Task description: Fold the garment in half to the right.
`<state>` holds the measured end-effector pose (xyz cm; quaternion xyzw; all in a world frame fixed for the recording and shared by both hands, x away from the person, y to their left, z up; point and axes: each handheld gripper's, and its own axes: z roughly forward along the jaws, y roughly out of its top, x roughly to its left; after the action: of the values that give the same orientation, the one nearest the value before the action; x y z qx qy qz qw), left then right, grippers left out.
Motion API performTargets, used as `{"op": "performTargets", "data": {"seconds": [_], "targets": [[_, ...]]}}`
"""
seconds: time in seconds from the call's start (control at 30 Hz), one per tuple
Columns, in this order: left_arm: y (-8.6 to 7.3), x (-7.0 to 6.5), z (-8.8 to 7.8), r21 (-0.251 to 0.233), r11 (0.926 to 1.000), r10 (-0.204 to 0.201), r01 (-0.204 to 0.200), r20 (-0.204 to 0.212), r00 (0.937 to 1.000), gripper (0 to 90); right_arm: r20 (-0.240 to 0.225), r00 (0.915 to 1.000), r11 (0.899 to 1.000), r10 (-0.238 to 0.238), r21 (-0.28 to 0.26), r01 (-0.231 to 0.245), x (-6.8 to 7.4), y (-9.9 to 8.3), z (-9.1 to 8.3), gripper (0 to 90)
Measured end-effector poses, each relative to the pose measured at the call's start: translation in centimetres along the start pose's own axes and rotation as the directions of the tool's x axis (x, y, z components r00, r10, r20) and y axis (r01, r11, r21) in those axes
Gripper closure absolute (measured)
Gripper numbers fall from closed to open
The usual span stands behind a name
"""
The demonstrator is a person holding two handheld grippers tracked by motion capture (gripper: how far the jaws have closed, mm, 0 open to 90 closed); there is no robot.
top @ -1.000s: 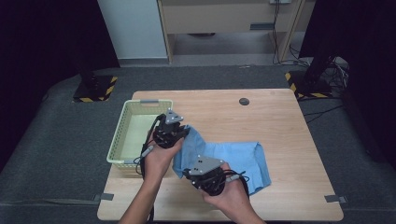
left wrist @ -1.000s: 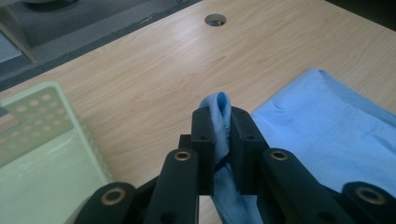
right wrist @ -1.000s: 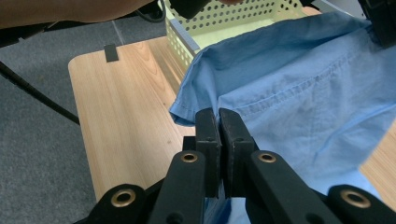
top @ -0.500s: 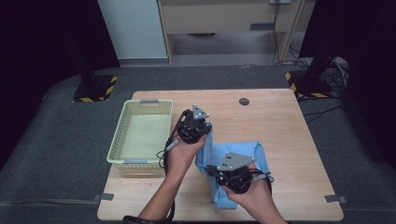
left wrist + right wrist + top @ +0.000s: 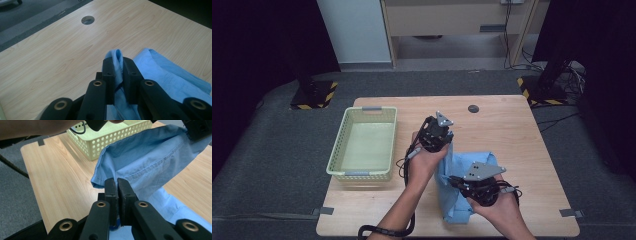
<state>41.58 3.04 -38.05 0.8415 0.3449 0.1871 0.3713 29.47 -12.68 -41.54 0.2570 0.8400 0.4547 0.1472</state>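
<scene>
We see a light wooden table (image 5: 512,135) with a round cable hole (image 5: 473,108), standing on grey carpet in a dark room; black stands with yellow-black striped bases flank its far corners. At the table's left sits a pale green perforated plastic basket (image 5: 343,171). To its right lies the light blue cotton cloth (image 5: 458,200), a creased, stitched garment, partly lifted and folded over itself in the table's near middle. The left gripper (image 5: 447,142) is clenched on an upper edge of the cloth; the right gripper (image 5: 454,181), nearer the person, is clenched on a lower edge. The left gripper view shows a small fold of the cloth (image 5: 117,56) pinched between the closed jaws and rising above their tips, with bare wood and the hole beyond. The right gripper view shows what the high view hides: the cloth (image 5: 150,157) hanging as a taut sheet with a seam and hem, caught between the jaws, with the basket (image 5: 110,142) behind.
</scene>
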Motion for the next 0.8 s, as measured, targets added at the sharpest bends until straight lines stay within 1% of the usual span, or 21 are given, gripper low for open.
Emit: {"op": "performTargets", "data": {"seconds": [0.2,0.5,0.6,0.7,0.77,0.8], "targets": [[0.1,-0.8,1.5,0.011,0.9999,-0.003,0.003,0.011,0.9999,82.1,0.011,0.9999,1.000,0.009,0.026,-0.010,-0.7,-1.1,-0.1,87.3],[0.4,-2.3,3.8,0.032,0.9994,0.011,-0.012,0.030,0.9995,82.2,0.031,0.9986,0.998,0.042,0.050,-0.044,-2.0,-3.1,-1.0,86.7],[0.4,-2.8,4.4,0.038,0.9993,0.007,-0.009,0.034,0.9994,82.4,0.037,0.9978,0.997,0.055,0.055,-0.057,-2.3,-3.8,-1.2,86.5],[0.4,-3.2,5.0,0.044,0.9990,0.009,-0.011,0.042,0.9991,82.6,0.041,0.9968,0.995,0.069,0.065,-0.071,-2.6,-4.6,-1.2,86.6],[0.5,-3.7,5.5,0.051,0.9985,0.019,-0.021,0.048,0.9987,82.8,0.040,0.9966,0.995,0.072,0.072,-0.075,-2.7,-5.0,-1.2,86.4],[0.5,-3.7,5.5,0.051,0.9985,0.019,-0.021,0.048,0.9987,83.0,0.040,0.9966,0.995,0.072,0.072,-0.075,-2.7,-5.0,-1.2,86.4]]}}
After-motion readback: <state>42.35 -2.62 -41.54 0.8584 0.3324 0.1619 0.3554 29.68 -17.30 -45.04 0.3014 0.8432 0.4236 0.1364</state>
